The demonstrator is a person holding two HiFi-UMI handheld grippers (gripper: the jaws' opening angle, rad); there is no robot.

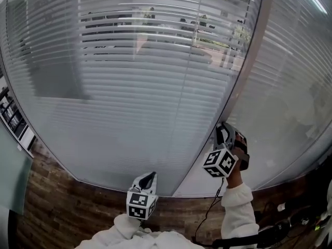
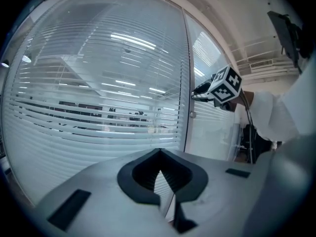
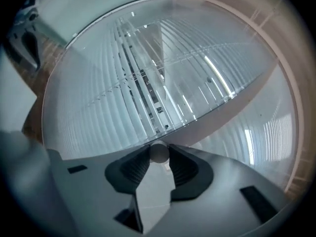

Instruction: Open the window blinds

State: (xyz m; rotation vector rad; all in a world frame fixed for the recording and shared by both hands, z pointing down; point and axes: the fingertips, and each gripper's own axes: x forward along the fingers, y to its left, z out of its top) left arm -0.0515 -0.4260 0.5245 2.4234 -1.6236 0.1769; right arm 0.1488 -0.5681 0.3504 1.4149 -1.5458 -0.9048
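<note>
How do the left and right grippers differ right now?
The right gripper grips a round knob at the window frame; the left gripper is shut on nothing. In the head view the right gripper is raised to the frame, the left sits lower. Both carry marker cubes.

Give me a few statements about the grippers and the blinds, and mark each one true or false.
1. The right gripper is closed on a round knob. True.
2. The left gripper grips a slat. False: it is empty, jaws together, held back from the window.
3. The blinds are pulled up clear of the pane. False: slats cover the whole pane.
4. The right gripper is at the frame between two panes. True.
</note>
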